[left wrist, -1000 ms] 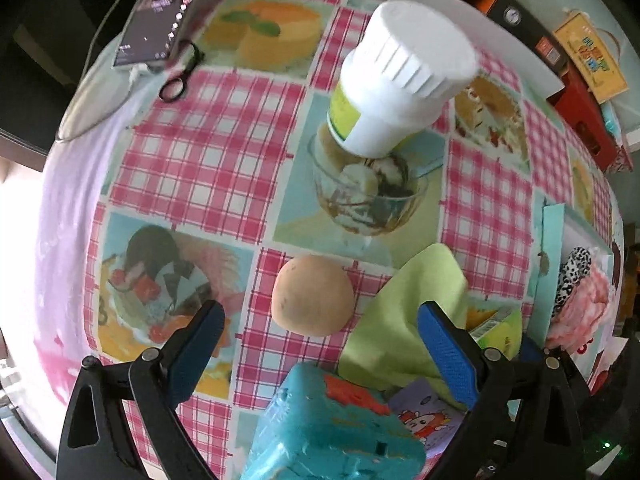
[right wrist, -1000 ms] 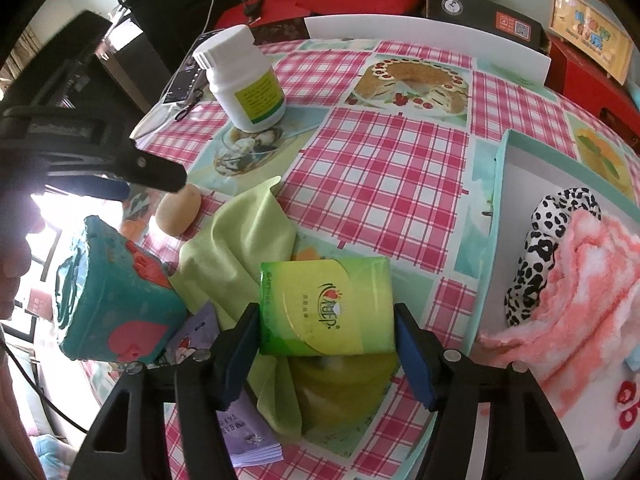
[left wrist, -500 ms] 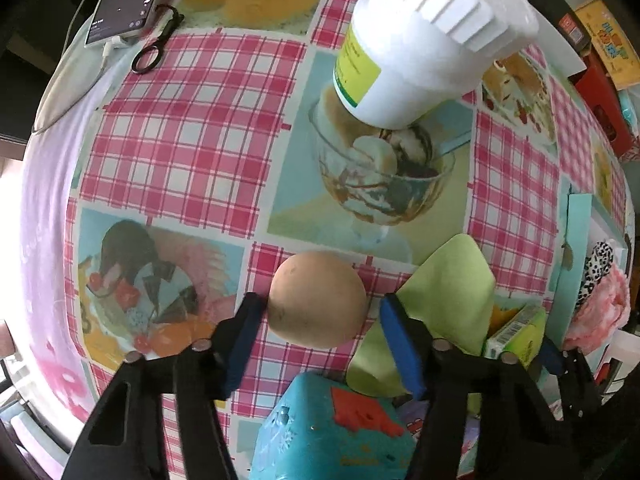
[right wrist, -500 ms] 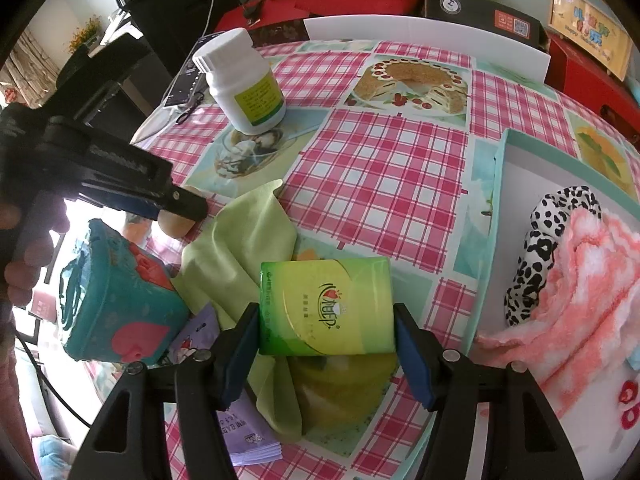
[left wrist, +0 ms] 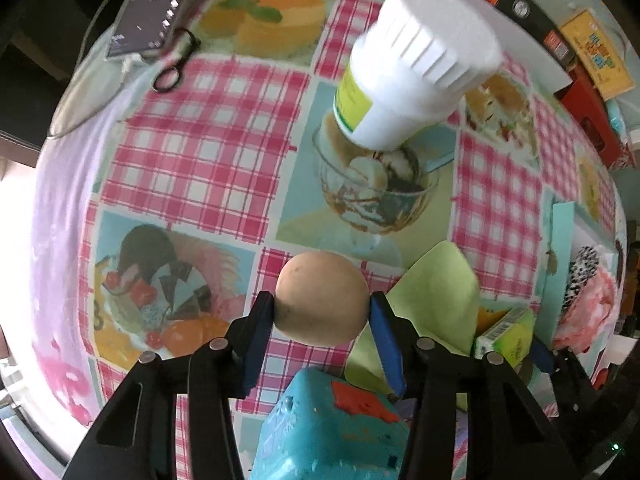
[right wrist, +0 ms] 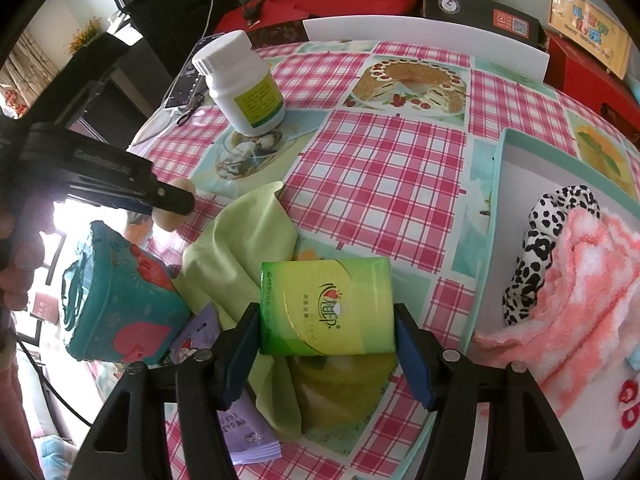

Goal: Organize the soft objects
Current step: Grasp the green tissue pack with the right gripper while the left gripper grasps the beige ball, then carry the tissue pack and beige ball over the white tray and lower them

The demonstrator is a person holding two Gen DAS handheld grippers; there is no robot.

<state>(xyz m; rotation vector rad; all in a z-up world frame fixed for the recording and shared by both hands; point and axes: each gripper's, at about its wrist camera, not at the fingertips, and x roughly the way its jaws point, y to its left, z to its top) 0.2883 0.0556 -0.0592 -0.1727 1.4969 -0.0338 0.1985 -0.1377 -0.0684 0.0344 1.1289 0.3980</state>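
Note:
My left gripper (left wrist: pixel 322 314) is shut on a tan soft ball (left wrist: pixel 322 298), both blue pads touching its sides, just above the checked tablecloth. The ball shows partly in the right wrist view (right wrist: pixel 172 216), behind the left gripper's finger. My right gripper (right wrist: pixel 326 312) is shut on a green tissue pack (right wrist: pixel 326 308), held over a light green cloth (right wrist: pixel 244 240). The pack also shows in the left wrist view (left wrist: pixel 506 336), and so does the cloth (left wrist: pixel 438 292). A teal-rimmed white box (right wrist: pixel 496 200) at the right holds a pink fluffy towel (right wrist: pixel 580 280) and a leopard-print item (right wrist: pixel 536 248).
A white pill bottle (right wrist: pixel 242 84) stands at the back of the table. A teal block with red shapes (right wrist: pixel 120 312) lies at the front left, beside a purple packet (right wrist: pixel 240 424). A phone and cable (left wrist: pixel 156 20) lie at the far left edge. Red boxes stand behind the table.
My left gripper moved forward around the tan ball and closed on it. The right gripper has kept still with the tissue pack in it.

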